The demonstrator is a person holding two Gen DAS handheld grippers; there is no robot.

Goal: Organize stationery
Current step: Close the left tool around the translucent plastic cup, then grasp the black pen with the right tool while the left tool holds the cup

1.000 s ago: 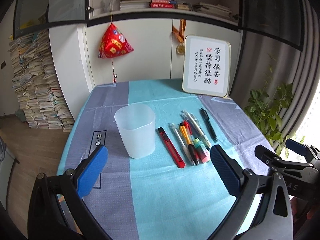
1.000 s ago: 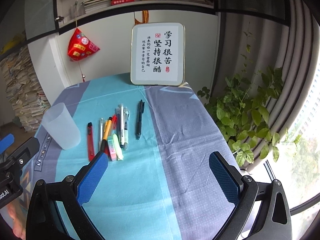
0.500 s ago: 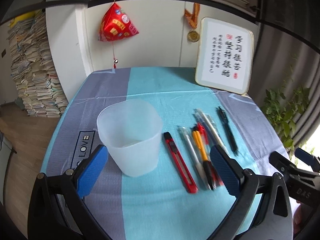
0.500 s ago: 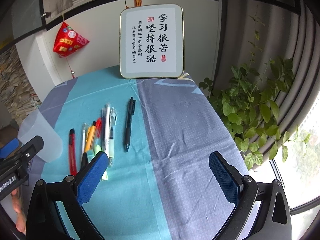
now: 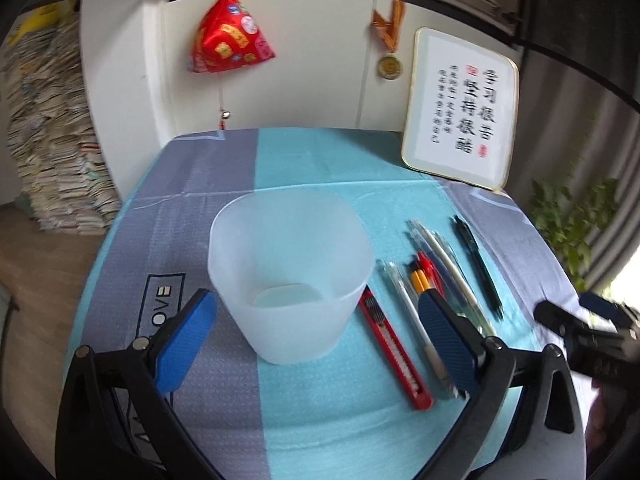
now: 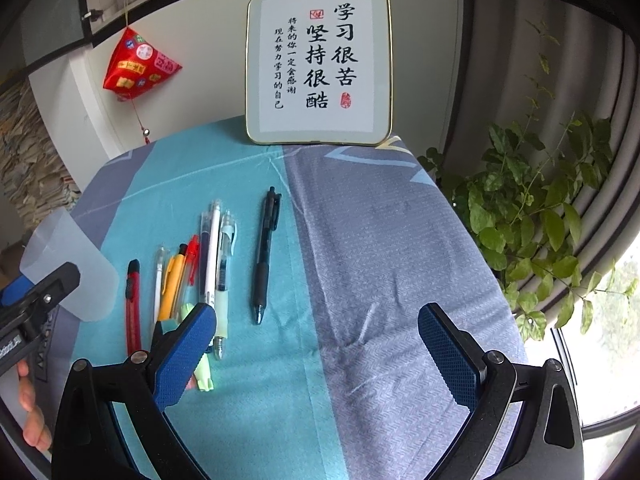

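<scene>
1. Stacked papers (image 5: 52,152) stand left of the counter (image 5: 320,420).
2. A frosted cup (image 5: 290,276) sits between the left gripper (image 5: 316,344)'s released jaws.
3. Pens (image 6: 216,272) lie right of it, before a calligraphy plaque (image 6: 320,64).
4. The right gripper (image 6: 316,356)'s jaws gape over bare cloth.

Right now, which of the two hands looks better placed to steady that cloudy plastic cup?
The left gripper, probably. Its open jaws already frame the cup up close. The right gripper, also open, faces the black pen and bare cloth instead.
</scene>
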